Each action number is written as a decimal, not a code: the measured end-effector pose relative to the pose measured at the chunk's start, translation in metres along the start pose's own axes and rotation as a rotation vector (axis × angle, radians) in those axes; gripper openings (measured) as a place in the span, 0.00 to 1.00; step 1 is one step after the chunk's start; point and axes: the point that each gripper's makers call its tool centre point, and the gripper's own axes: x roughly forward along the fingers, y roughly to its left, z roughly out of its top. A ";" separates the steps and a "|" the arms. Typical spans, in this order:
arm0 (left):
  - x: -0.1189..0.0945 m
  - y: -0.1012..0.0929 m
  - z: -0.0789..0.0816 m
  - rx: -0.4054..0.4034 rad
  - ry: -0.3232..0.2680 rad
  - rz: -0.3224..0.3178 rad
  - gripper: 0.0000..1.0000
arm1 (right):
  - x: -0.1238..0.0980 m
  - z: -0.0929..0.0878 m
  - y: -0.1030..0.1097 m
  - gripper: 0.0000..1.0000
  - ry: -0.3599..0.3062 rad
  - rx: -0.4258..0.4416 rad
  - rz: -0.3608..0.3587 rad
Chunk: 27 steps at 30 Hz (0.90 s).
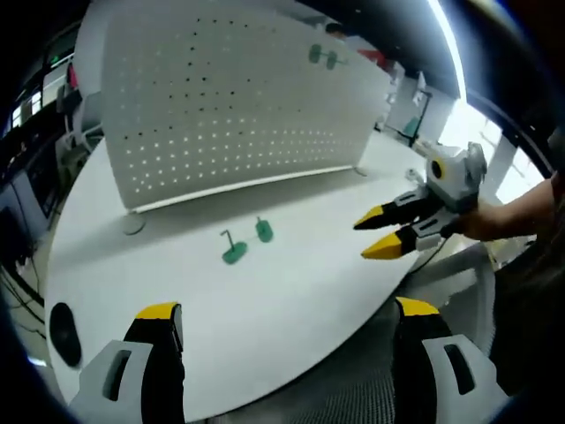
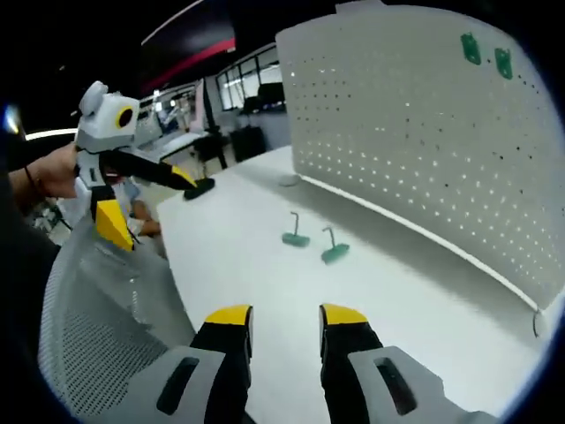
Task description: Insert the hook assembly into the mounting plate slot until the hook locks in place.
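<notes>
A: In the left gripper view, what is lying open?
B: The left gripper (image 1: pixel 287 322) is hovering off the near edge of the desk (image 1: pixel 291 291), fingers spread wide on nothing. Two green hooks (image 1: pixel 247 242) are lying mid-desk with bare surface all around, well apart from the pegboard (image 1: pixel 229 97) standing along the far edge. The right gripper (image 1: pixel 375 231) is reaching in over the right edge, fingers parted.

A: And the right gripper view?
B: The right gripper's fingers (image 2: pixel 231 320) are sitting slightly apart, empty, at the near edge. The hooks are lying ahead, and two more hooks (image 2: pixel 486 54) are hanging high on the pegboard.

pegboard (image 2: pixel 424 132): right end cut off | hooks (image 1: pixel 247 240): shape too small
</notes>
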 end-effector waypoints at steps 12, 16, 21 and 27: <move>0.004 0.007 0.000 -0.018 0.016 0.001 1.00 | 0.055 0.035 -0.046 0.23 0.056 -0.143 0.055; 0.002 0.012 0.001 -0.023 0.016 0.013 1.00 | 0.071 0.042 -0.062 0.14 0.043 -0.171 0.039; 0.003 0.017 0.001 -0.027 0.020 0.019 1.00 | 0.090 0.040 -0.063 0.14 0.080 -0.202 0.073; 0.008 0.016 -0.004 -0.064 0.028 0.013 0.99 | 0.109 0.039 -0.072 0.14 0.098 -0.186 0.082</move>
